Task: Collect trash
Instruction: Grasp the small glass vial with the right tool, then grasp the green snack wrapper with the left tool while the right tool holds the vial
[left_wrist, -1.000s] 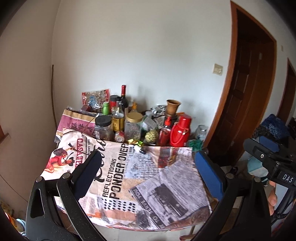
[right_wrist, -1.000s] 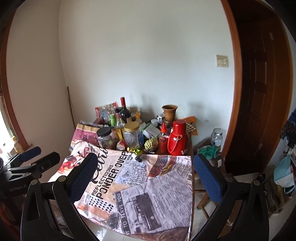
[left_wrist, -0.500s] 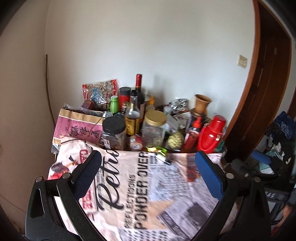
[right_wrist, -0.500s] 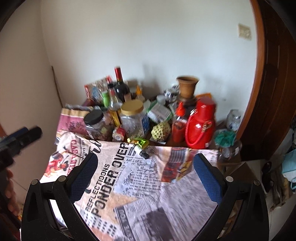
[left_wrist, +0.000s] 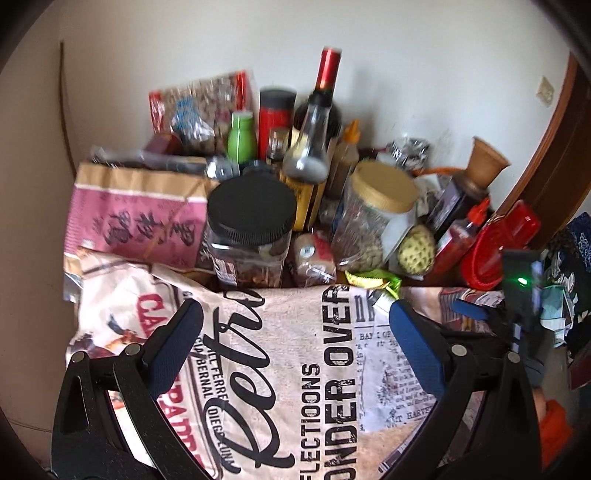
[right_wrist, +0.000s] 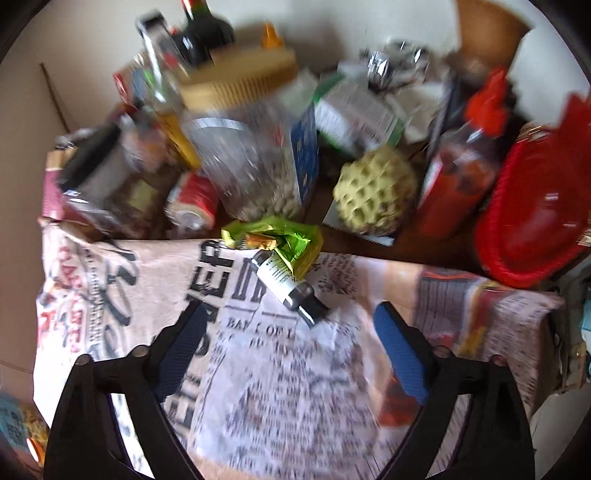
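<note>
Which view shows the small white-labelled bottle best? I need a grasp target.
The right wrist view: the small bottle lies whole against the green wrapper. The left wrist view shows only its end, behind a finger.

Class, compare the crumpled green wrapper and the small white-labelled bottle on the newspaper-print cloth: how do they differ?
The green wrapper is crumpled, shiny foil; the small bottle is rigid and cylindrical. The wrapper is green-yellow; the bottle has a white label and dark cap. The bottle lies on its side, one end against the wrapper. Both sit at the cloth's far edge.

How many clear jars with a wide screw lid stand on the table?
2: a black-lidded jar at the cloth's far edge, and a tan-lidded jar to its right. More may be hidden behind the bottles.
</note>
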